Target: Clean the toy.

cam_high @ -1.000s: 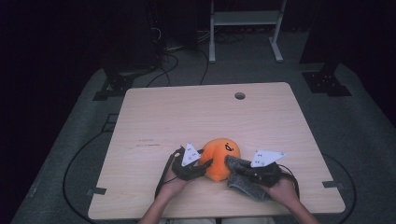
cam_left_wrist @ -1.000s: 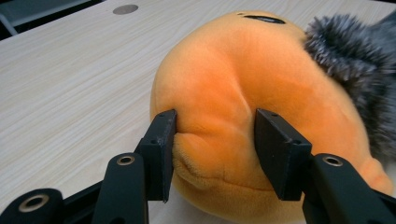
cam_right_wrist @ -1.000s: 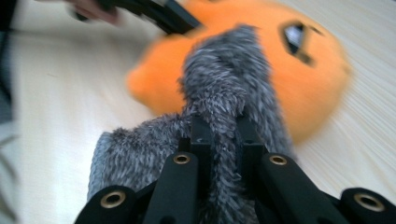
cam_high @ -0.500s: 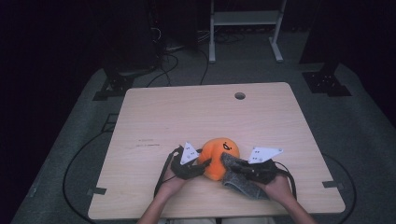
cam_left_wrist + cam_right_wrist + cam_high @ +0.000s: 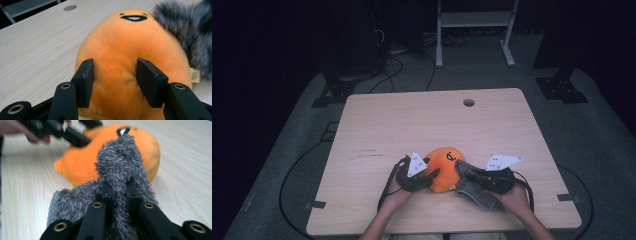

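An orange plush toy (image 5: 445,162) with a small smiling face lies on the wooden table (image 5: 412,120) near its front edge. My left gripper (image 5: 432,175) comes at it from the left. In the left gripper view its pads (image 5: 86,80) dent the toy's body (image 5: 125,45); the jaws have just been closing on it. My right gripper (image 5: 117,187) is shut on a grey furry cloth (image 5: 117,160), whose raised end leans against the toy (image 5: 82,162). From above, the cloth (image 5: 477,192) trails under the right gripper (image 5: 460,167). The left gripper (image 5: 75,137) appears blurred in the right gripper view.
The table has a round cable hole (image 5: 469,102) near its far edge. A white metal stand (image 5: 474,30) is on the floor behind the table. Dark cables (image 5: 292,175) loop over the floor at the left.
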`<state>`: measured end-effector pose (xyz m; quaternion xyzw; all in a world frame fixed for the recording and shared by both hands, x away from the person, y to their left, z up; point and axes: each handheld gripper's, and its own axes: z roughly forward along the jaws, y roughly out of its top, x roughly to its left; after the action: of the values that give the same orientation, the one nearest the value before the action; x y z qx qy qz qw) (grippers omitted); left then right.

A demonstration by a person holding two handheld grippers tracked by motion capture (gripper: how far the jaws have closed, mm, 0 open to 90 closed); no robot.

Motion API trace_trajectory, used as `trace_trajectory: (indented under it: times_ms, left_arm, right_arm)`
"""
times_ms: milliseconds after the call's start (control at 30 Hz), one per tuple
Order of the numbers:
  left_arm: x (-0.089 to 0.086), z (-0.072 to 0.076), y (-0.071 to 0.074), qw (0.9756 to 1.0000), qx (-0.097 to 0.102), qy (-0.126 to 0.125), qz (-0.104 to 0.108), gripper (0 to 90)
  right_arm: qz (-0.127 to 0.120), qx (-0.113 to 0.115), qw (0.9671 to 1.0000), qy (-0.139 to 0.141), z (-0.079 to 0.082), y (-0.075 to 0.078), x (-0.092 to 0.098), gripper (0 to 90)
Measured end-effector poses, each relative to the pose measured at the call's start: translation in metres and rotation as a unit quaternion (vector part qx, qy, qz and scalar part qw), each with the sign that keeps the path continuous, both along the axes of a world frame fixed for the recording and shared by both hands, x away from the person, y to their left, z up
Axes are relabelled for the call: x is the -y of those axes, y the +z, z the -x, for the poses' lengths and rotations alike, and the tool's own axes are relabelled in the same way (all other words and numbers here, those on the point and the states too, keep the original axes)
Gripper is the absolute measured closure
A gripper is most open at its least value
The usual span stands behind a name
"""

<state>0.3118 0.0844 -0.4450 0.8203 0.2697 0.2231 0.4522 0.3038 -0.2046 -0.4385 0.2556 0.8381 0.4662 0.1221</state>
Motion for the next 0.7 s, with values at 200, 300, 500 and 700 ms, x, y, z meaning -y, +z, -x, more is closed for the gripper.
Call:
trace_trajectory:
  times_ms: [200,300,500,700]
  left_arm:
    - [-0.009,-0.003,0.008,0.9971,-0.026,-0.013,0.07,32.3]
    - [-0.006,-0.004,0.003,0.9984,-0.032,-0.01,0.046,35.0]
    - [0.0,-0.002,0.0,0.9991,-0.023,-0.024,0.025,40.5]
    - [-0.001,0.001,0.004,0.9978,-0.019,-0.052,0.035,38.5]
  right_arm:
    - [0.003,-0.013,0.9998,0.017,-0.001,-0.004,-0.013,80.9]
    - [0.008,-0.026,0.9991,0.032,0.001,-0.008,-0.012,80.9]
    - [-0.009,-0.027,0.9996,0.005,-0.005,0.0,0.009,80.8]
    - [-0.038,-0.036,0.9985,0.013,-0.017,0.003,0.003,80.9]
